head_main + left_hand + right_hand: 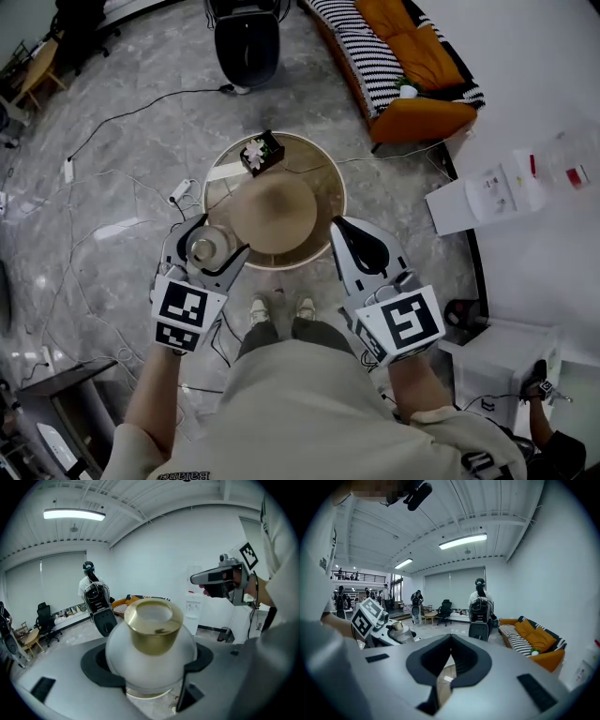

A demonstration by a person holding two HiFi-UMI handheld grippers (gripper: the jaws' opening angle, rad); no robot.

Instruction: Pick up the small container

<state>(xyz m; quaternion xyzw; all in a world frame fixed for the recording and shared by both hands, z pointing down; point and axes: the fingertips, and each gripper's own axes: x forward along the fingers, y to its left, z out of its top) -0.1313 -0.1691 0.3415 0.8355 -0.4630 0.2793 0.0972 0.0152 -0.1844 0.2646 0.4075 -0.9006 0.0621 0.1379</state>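
The small container is a round frosted-white jar with a gold neck. My left gripper is shut on it and holds it upright, lifted over the left rim of the round table. In the left gripper view the jar's body fills the space between the black pads. My right gripper hovers at the table's right rim, shut with nothing in it; its pads meet in the right gripper view. The jar also shows there at the left.
A straw hat covers the middle of the table, with a black box holding a flower behind it. Cables and a power strip lie on the floor at left. An orange sofa and white boxes stand at right.
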